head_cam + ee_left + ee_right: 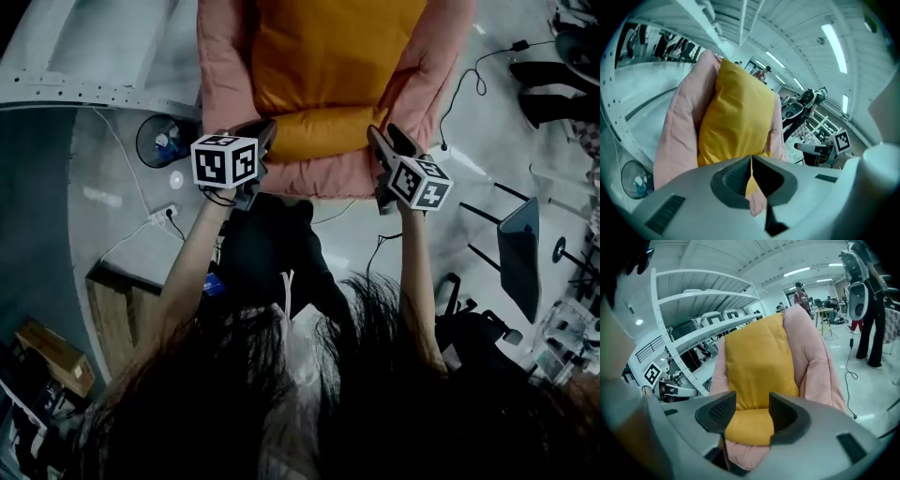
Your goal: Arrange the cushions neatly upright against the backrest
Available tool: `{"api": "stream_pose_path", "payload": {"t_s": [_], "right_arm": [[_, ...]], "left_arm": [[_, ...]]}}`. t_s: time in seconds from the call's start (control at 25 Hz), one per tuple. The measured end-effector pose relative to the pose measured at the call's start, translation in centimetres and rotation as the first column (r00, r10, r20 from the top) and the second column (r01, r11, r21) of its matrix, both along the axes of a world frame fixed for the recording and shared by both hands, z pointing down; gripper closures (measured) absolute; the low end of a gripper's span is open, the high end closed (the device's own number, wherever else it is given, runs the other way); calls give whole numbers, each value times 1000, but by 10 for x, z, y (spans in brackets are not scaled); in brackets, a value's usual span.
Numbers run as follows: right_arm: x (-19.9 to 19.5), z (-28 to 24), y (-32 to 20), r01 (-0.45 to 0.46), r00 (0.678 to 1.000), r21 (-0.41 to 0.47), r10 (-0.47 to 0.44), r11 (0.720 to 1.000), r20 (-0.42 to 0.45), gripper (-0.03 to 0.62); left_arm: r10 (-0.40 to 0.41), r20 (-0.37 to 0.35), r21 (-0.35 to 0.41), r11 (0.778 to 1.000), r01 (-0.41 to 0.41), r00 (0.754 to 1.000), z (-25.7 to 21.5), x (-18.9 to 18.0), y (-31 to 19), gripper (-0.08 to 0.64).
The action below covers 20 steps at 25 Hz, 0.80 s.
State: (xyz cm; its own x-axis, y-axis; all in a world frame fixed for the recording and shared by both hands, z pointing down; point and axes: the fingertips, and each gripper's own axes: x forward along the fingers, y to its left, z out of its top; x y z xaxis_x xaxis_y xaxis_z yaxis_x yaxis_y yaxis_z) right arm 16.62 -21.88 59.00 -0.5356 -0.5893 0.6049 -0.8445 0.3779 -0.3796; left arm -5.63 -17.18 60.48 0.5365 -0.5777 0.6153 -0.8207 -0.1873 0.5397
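On the yellow cushion, left gripper pinching a corner, right gripper spread astride its edge.

The yellow cushion and pink cushion run off the head view's top edge; what carries them is hidden. Dark hair covers that view's bottom. A fold of both cushions vanishes between the left gripper's closed jaws.

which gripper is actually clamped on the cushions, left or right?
The left gripper: jaws together, pinching edges of the yellow cushion and pink cushion. The right gripper is open, with yellow fabric between its jaws but not pinched.
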Motion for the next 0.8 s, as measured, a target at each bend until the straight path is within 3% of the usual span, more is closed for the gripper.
{"api": "stream_pose_path", "payload": {"t_s": [0.24, 0.56, 0.8], "right_arm": [[-10, -72, 37, 28, 997, 121, -36, 992, 66, 367], [-21, -126, 104, 81, 991, 222, -101, 972, 83, 376], [-37, -143, 140, 90, 984, 237, -122, 967, 126, 405]], "left_arm": [[65, 107, 211, 974, -86, 992, -69, 28, 23, 537], [-5, 99, 296, 955, -25, 995, -132, 45, 84, 537], [-47, 90, 322, 947, 16, 995, -157, 46, 121, 537]]}}
